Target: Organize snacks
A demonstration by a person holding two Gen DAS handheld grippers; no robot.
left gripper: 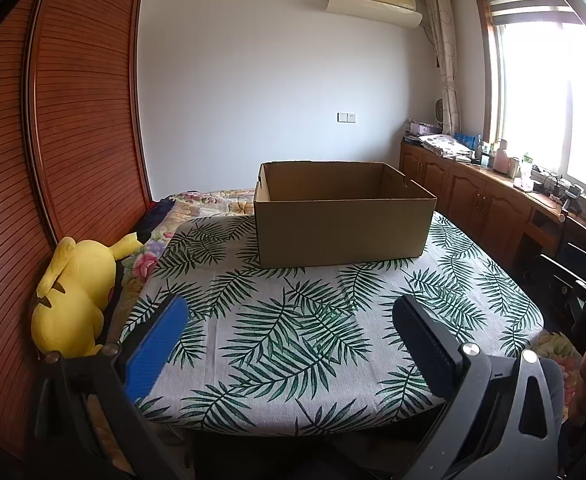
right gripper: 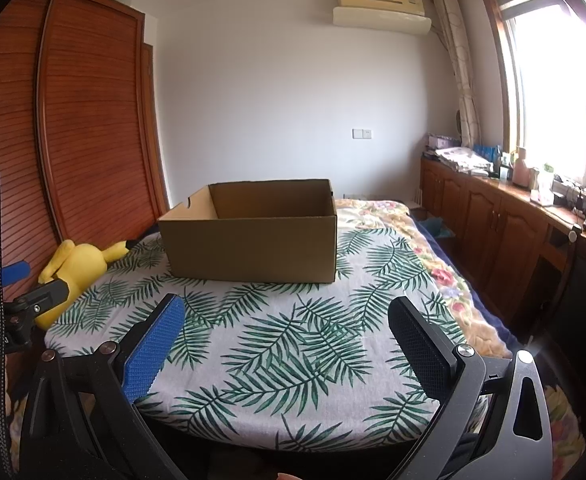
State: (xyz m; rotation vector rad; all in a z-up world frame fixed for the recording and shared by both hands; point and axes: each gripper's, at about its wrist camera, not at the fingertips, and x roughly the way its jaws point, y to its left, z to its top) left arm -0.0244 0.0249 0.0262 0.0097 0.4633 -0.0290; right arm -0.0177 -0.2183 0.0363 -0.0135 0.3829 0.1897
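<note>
Left wrist view: left tool (left gripper: 289,320) hovering wide, gripping nothing, over leaf-print cloth (left gripper: 293,320) covering surface. Cardboard box (left gripper: 343,224) sitting open-topped at far end of cloth, well apart from tool. Yellow plush (left gripper: 73,296) leaning against wooden wardrobe (left gripper: 53,140).

Right wrist view: right tool (right gripper: 285,320) hanging wide, gripping nothing. Cardboard box (right gripper: 253,244) sitting ahead, slightly left. Snacks not showing in either view.

Daylit room, strong fisheye bend

You get blown-out glare from the window (left gripper: 549,92) on the right; the cardboard box (left gripper: 343,216) casts a soft shadow, edges curve and darken, and cabinet-top clutter is perhaps too blurred to read.
</note>
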